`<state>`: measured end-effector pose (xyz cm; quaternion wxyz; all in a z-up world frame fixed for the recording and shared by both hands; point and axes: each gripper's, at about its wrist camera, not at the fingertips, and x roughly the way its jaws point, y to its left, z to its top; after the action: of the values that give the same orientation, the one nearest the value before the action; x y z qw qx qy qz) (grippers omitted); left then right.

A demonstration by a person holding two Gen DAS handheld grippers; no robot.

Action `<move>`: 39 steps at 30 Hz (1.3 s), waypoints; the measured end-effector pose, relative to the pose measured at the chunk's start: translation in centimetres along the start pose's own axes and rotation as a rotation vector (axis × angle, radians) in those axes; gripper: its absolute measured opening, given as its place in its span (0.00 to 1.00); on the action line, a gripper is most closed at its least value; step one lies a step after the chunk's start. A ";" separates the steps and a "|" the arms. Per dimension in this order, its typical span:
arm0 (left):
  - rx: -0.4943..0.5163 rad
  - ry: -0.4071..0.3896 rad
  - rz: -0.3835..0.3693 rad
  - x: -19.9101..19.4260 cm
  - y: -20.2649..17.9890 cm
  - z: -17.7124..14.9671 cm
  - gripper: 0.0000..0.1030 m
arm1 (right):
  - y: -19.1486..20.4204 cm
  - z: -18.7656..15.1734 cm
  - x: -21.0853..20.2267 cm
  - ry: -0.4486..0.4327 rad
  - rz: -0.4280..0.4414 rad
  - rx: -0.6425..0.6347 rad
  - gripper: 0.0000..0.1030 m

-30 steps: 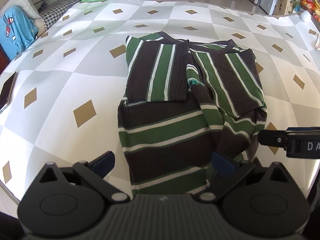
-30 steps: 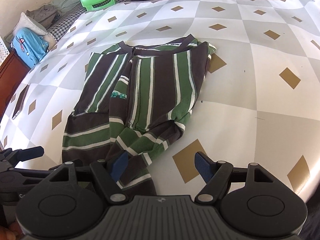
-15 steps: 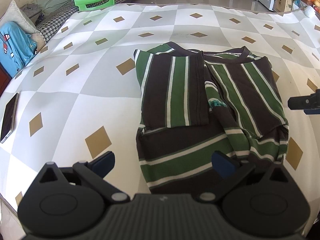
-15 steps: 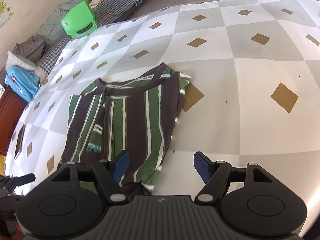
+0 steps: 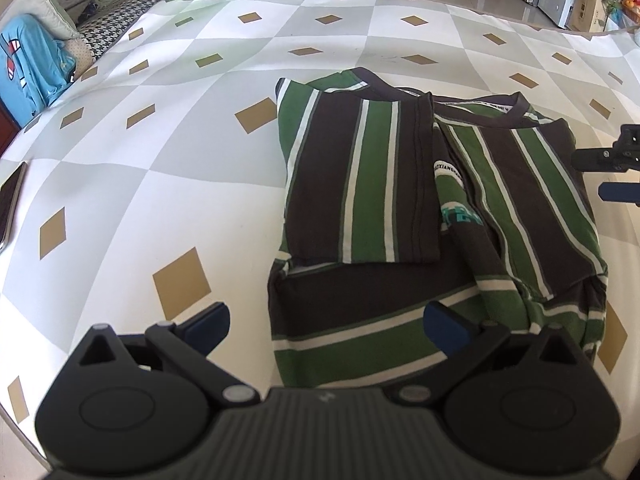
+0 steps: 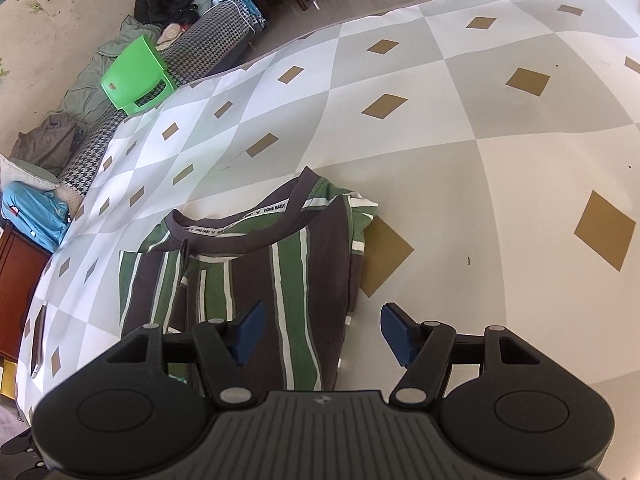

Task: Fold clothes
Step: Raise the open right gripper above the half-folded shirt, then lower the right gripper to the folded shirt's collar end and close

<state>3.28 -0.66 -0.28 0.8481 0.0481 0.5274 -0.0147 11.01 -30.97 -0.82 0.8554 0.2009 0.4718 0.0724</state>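
Observation:
A green, brown and white striped shirt [image 5: 400,208] lies on the checked cloth with both sides folded toward its middle, collar at the far end. My left gripper [image 5: 328,322] hovers open over the shirt's near hem, its left finger over bare cloth. In the right wrist view the same shirt [image 6: 256,280] lies below my right gripper [image 6: 322,332], whose jaws are closing, straddling the shirt's right edge; the pads press on nothing. The right gripper [image 5: 612,176] also shows at the right edge of the left wrist view.
The shirt lies on a table cloth [image 5: 200,128] of white and grey checks with tan diamonds. A dark phone [image 5: 10,204] lies near its left edge. Beyond the far edge stand a green plastic stool [image 6: 136,76], a houndstooth sofa [image 6: 192,60] with piled clothes, and a blue bag [image 5: 28,68].
Both grippers have moved up along the shirt toward its collar end. The right gripper has rolled and its jaws have narrowed; the shirt itself lies as before.

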 end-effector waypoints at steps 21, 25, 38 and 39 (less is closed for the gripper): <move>0.000 0.066 -0.016 2.0 -0.3 -1.0 1.00 | 2.0 -0.9 2.2 -0.059 -0.077 -0.140 0.11; -0.033 0.078 -0.034 2.2 0.1 -0.9 1.00 | 2.5 -1.0 2.0 -0.073 -0.086 -0.153 0.07; -0.056 0.089 -0.051 2.1 0.6 -0.9 1.00 | 8.0 -0.1 -1.6 -0.231 0.043 -0.233 0.07; -0.057 0.091 -0.051 2.1 0.6 -0.9 1.00 | 8.7 0.0 -1.9 -0.241 0.059 -0.243 0.07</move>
<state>3.48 0.12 -2.48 0.8238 0.0108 0.5665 -0.0192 10.51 -23.66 4.21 0.9213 0.1170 0.3475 0.1295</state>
